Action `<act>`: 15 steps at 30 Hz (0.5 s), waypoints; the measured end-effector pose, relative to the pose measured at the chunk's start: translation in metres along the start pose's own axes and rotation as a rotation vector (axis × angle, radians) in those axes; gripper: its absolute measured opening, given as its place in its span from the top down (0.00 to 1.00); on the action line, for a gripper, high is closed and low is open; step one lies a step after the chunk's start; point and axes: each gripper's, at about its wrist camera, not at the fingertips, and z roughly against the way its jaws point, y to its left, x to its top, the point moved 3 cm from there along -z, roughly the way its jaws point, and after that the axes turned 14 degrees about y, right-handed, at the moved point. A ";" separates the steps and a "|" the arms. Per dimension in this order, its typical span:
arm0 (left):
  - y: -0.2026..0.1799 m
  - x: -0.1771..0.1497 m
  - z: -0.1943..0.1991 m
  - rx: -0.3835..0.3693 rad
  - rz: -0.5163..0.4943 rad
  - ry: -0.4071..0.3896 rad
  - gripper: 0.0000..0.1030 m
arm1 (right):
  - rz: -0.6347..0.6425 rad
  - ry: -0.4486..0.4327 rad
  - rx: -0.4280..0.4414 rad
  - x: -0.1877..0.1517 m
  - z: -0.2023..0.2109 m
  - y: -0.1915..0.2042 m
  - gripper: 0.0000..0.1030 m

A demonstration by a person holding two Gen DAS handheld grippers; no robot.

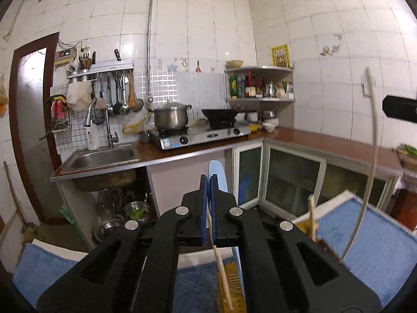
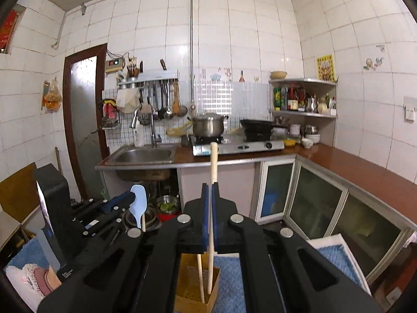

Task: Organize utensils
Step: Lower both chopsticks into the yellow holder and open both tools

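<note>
Below both my tongs lies a fuzzy blue towel [image 2: 229, 281]. On it stands a square wooden box [image 2: 198, 290]. My left tongs [image 1: 208, 180] clamp a pale-blue spatula [image 1: 217, 172]. My right tongs [image 2: 208, 187] clamp a wooden stick [image 2: 213, 161], its lower end in the box; only the right view shows this.

pot [image 1: 171, 116] left of wok [image 1: 220, 116]; sink [image 1: 103, 157] leftmost

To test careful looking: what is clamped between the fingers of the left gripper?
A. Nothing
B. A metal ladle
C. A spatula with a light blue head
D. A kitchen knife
C: the left gripper is shut on the wooden handle of the spatula, whose light blue head sticks out past the fingers.
</note>
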 end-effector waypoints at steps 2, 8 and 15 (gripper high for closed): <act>0.001 -0.008 -0.008 0.000 -0.008 0.019 0.99 | -0.004 0.006 -0.001 -0.005 -0.006 -0.004 0.98; 0.008 -0.036 -0.024 -0.054 0.030 0.088 0.99 | -0.017 0.028 0.015 -0.018 -0.019 -0.006 0.98; 0.018 -0.047 -0.015 -0.112 0.090 0.175 0.73 | -0.053 0.127 0.031 -0.062 -0.037 -0.016 0.98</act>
